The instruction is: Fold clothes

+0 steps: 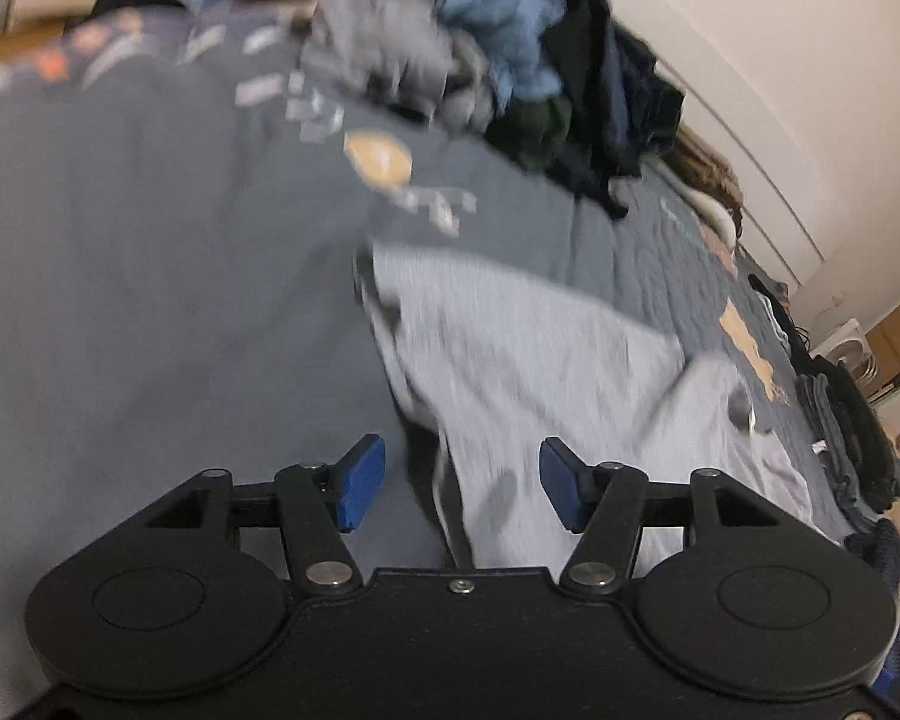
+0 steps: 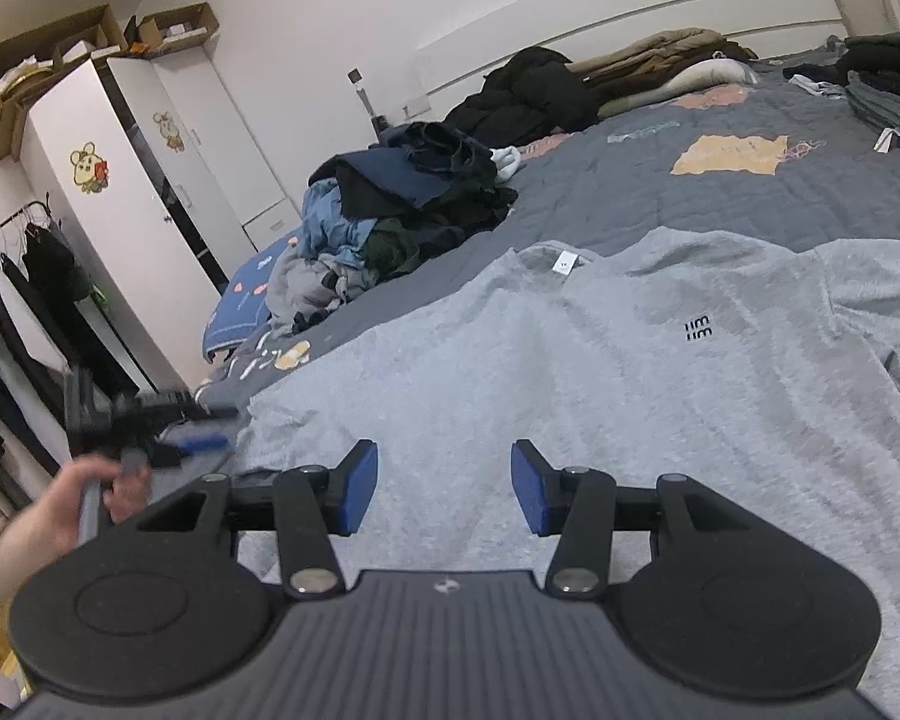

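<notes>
Grey T-shirt (image 2: 600,372) with small black chest logo, white neck label; both tongs released, empty.

Both wrist cams look forward and down over their claws, close above the bed (image 2: 720,204); shared: grey T-shirt (image 2: 570,372), clothes pile (image 2: 390,210).

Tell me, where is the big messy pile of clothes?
In the right wrist view, the clothes pile sits on the bed, left of the spread grey T-shirt and right of the white wardrobe.
</notes>
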### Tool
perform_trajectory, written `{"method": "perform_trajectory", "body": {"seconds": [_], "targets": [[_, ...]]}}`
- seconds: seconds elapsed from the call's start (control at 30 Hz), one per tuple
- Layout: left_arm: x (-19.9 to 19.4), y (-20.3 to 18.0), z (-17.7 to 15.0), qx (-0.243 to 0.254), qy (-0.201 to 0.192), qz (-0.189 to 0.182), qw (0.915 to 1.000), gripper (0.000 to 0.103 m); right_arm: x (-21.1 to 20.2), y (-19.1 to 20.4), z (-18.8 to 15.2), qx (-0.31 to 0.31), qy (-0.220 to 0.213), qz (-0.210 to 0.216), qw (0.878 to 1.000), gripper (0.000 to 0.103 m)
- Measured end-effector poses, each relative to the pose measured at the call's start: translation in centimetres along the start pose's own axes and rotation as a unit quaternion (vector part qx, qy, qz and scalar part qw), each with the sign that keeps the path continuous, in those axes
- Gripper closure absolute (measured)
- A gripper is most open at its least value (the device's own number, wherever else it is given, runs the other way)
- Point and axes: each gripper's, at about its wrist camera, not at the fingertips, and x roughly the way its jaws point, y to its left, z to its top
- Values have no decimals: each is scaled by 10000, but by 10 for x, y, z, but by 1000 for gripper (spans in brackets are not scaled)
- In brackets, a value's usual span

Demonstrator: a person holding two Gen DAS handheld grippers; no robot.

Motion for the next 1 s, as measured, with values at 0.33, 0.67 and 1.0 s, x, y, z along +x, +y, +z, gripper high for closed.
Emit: {"method": "perform_trajectory", "body": {"seconds": [0.33, 0.67, 1.0], "targets": [[10, 5, -17, -539, 176, -486, 9972, 100, -4, 2, 3, 3, -68, 71, 10000, 55], [-15, 9, -10, -140, 355, 131, 9992, 98, -6, -1, 7, 37, -113, 65, 9999, 55], [-91, -112, -45, 1563, -674, 901, 9813, 44, -9, -8, 16, 149, -52, -373, 9992, 47]]}}
